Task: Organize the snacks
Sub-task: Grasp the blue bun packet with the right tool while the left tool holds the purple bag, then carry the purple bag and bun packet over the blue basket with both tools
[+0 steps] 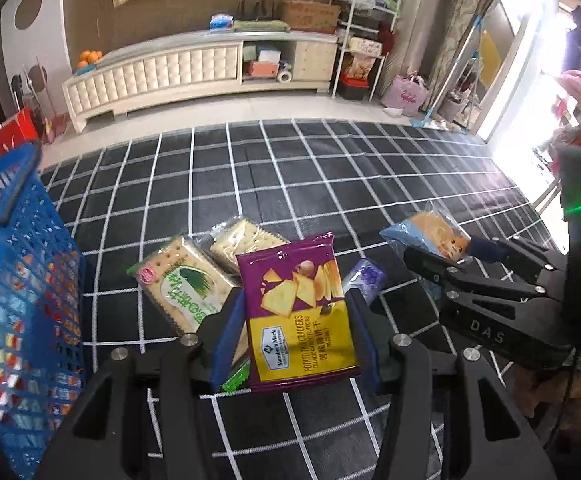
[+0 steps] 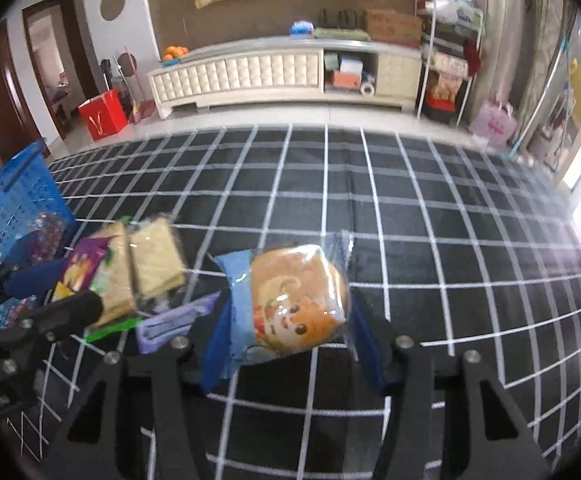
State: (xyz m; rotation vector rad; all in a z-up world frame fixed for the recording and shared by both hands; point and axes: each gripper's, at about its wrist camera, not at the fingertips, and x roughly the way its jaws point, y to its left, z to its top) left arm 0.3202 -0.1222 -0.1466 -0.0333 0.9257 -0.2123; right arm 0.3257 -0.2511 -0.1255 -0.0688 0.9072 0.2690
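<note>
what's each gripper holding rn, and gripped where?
Left gripper: purple potato cracker bag, jaws on its two side edges. Right gripper: blue-wrapped cartoon bun packet, jaws on its opposite sides.

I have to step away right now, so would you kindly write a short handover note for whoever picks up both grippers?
Left gripper: shut on the purple cracker bag, raised above the checked cloth.
Right gripper: shut on the blue bun pack.
Blue basket: to the left, already holding several snacks.
Still on the cloth: green cracker pack, clear cracker pack, small purple packet.
Left to do: drop both held packs into the basket, then fetch the remaining three.
</note>
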